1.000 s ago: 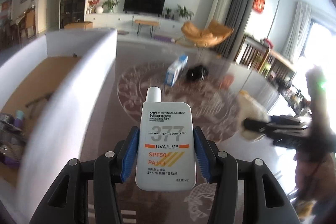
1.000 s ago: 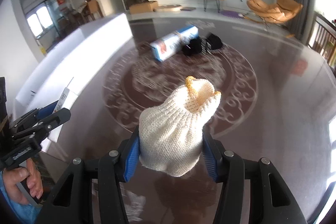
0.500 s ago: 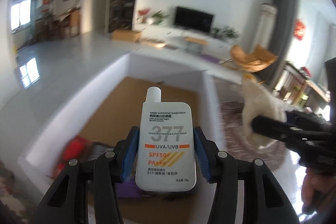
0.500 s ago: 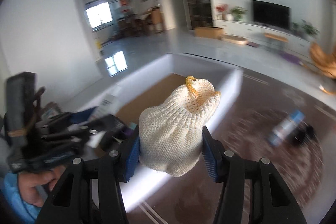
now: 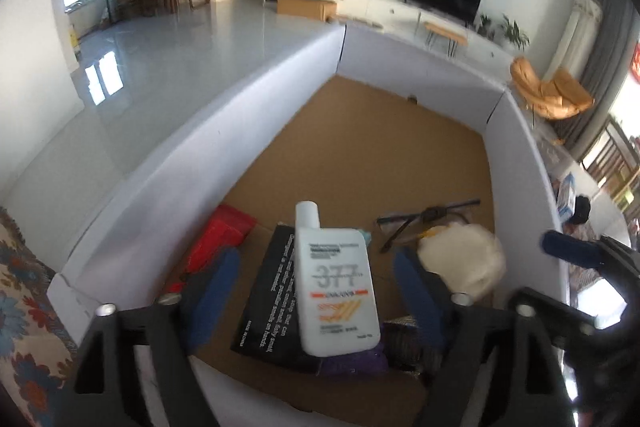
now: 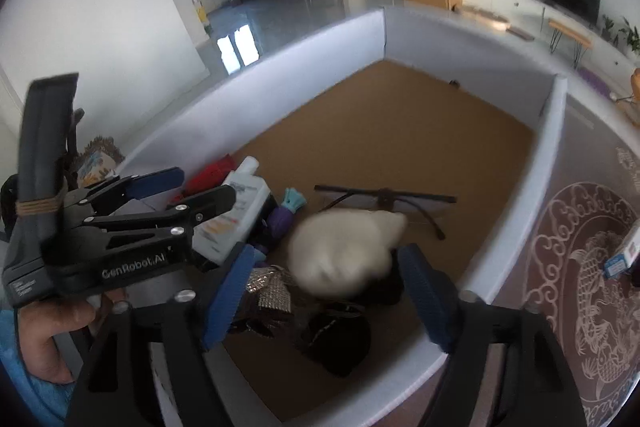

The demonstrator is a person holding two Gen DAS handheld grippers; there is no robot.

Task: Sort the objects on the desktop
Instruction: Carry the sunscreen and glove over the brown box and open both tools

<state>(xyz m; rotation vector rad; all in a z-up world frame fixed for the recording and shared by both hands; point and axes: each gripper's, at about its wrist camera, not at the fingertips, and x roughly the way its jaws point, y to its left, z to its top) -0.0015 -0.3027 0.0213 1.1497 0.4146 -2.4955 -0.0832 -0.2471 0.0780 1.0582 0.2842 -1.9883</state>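
Note:
Both grippers hover over a white-walled box with a brown cardboard floor. My left gripper is open; the white sunscreen bottle is loose between its spread jaws, blurred, above a black booklet. My right gripper is open; the cream knitted glove is loose and blurred between its jaws. The glove also shows in the left wrist view, and the bottle and left gripper in the right wrist view.
Inside the box lie a red item, glasses, a purple and teal toy, a sparkly pouch and a black item. A patterned brown tabletop with a blue-white carton lies right of the box.
Both grippers swung over the box and opened. The sunscreen bottle and the glove have left the jaws and are dropping into the box.

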